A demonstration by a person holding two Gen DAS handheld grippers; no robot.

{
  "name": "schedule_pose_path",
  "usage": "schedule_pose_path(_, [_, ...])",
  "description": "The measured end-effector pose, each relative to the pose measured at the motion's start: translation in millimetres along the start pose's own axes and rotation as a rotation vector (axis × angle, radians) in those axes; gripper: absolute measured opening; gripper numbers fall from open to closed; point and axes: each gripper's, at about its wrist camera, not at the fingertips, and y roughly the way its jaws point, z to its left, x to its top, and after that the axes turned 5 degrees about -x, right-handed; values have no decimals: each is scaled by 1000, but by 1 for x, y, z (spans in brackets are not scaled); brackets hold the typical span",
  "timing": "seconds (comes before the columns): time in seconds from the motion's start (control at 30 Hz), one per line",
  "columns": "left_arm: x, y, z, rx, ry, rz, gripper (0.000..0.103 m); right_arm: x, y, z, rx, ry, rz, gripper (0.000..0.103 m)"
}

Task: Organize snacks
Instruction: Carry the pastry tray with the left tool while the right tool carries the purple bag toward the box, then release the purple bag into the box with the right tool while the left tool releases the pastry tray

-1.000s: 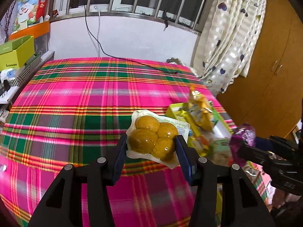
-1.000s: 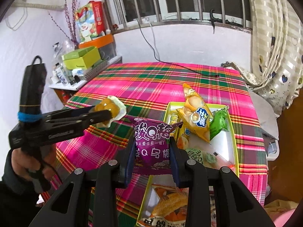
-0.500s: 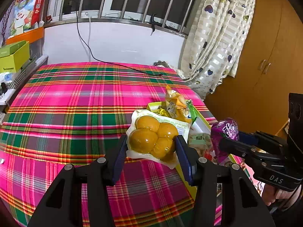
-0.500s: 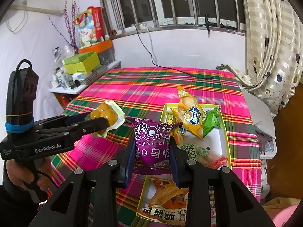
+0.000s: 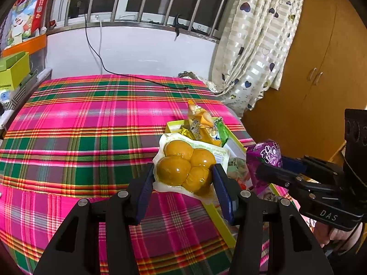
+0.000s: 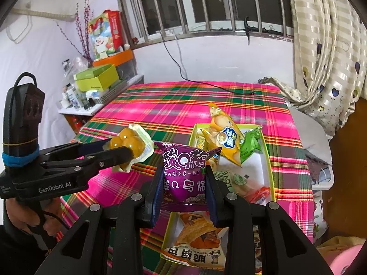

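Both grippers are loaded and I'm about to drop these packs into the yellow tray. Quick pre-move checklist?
1. Left gripper clamped on the yolk pack: ok.
2. Right gripper clamped on the purple pouch: ok.
3. Both packs lifted off the plaid cloth: ok.
4. Free white floor in the yellow tray: ok, right side bare.
5. Grippers apart from each other: ok.
6. Room under the tilted orange bag: cannot tell.
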Motion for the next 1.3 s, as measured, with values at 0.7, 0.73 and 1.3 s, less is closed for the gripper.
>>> schedule_pose_path(0.7, [4, 25, -17, -20, 11, 36, 52, -11, -3, -65, -84, 128, 2, 30])
schedule_pose_path(0.73, [4, 26, -17, -21, 12, 38, 52, -11, -2, -66, -86, 132, 3, 30])
schedule_pose_path(1.3, [4, 45, -24, -30, 32, 79, 52, -37, 31, -77, -43, 157, 144, 36])
